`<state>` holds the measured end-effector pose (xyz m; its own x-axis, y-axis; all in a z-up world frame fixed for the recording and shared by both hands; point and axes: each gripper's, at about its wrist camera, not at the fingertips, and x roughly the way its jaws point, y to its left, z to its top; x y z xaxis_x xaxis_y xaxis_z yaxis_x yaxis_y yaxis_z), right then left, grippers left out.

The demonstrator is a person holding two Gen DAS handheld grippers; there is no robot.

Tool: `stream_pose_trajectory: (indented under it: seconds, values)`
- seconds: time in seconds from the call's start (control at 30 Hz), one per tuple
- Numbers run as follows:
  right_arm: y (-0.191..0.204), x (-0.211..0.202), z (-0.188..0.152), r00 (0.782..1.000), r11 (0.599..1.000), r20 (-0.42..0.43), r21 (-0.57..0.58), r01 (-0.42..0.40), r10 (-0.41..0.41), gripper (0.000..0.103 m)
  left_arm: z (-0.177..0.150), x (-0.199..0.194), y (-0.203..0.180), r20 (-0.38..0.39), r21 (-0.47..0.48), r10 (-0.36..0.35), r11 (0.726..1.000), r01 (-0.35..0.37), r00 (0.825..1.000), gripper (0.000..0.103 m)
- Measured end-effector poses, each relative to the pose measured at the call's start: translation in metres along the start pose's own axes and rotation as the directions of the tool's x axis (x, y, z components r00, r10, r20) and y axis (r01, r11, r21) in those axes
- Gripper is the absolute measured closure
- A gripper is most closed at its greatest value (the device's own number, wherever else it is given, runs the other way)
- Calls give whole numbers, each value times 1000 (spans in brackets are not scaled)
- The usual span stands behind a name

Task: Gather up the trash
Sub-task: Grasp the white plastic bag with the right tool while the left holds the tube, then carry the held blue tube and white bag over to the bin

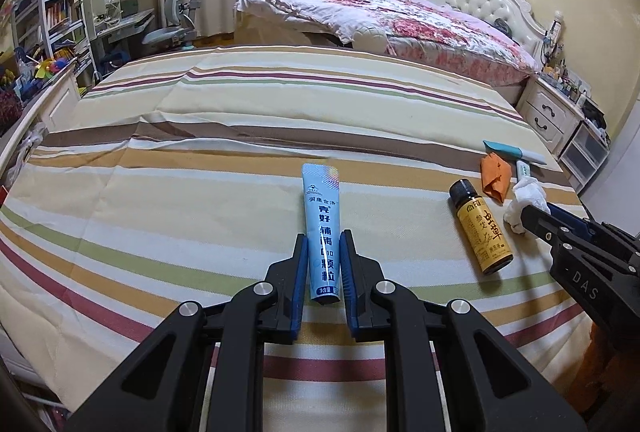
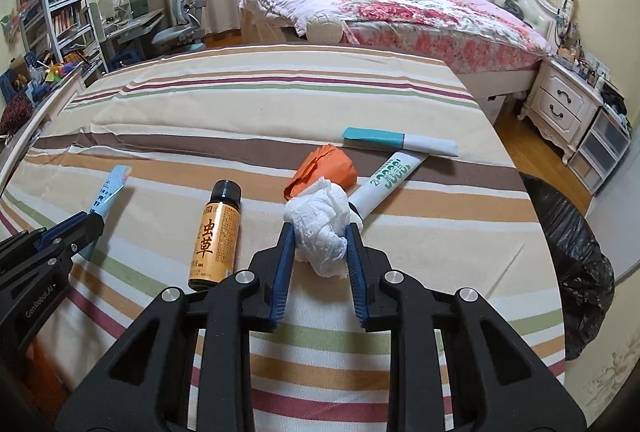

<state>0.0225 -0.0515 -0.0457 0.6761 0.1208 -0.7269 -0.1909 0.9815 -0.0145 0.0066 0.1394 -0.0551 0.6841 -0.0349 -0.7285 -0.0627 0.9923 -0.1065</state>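
Note:
My left gripper [image 1: 323, 236] is shut on a light blue stick sachet [image 1: 322, 207], which rises from between the blue pads over the striped bed sheet [image 1: 200, 191]. The same sachet [image 2: 112, 187] and left gripper [image 2: 94, 222] show at the left of the right wrist view. My right gripper [image 2: 320, 228] is shut on a crumpled white tissue [image 2: 316, 207], with both pads pressing its sides. Lying on the sheet are a small brown bottle with a yellow label [image 2: 216, 232], a crumpled orange paper [image 2: 324, 167], a white tube with green print [image 2: 390, 179] and a teal-and-white packet [image 2: 400, 141].
A bin lined with a black bag [image 2: 572, 264] stands off the bed's right edge. Beyond the striped bed is a second bed with a floral quilt [image 2: 400, 11]. A white nightstand [image 2: 560, 103] is at the right; shelves and a desk [image 2: 60, 11] stand at the left.

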Motion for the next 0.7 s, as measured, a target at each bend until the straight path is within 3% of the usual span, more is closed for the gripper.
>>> stream_pose_trajectory:
  seconds: [0.4,0.7]
  values:
    - [-19,-24,-7,1000,999,27,50,10,-11,81,1,-12,-17,34,18,-51,999,50,998,86]
    - [-63,-43,-15,995,988,48,129,83,-89,81,1,-27,-58,63,94,-132,988,126,989,86]
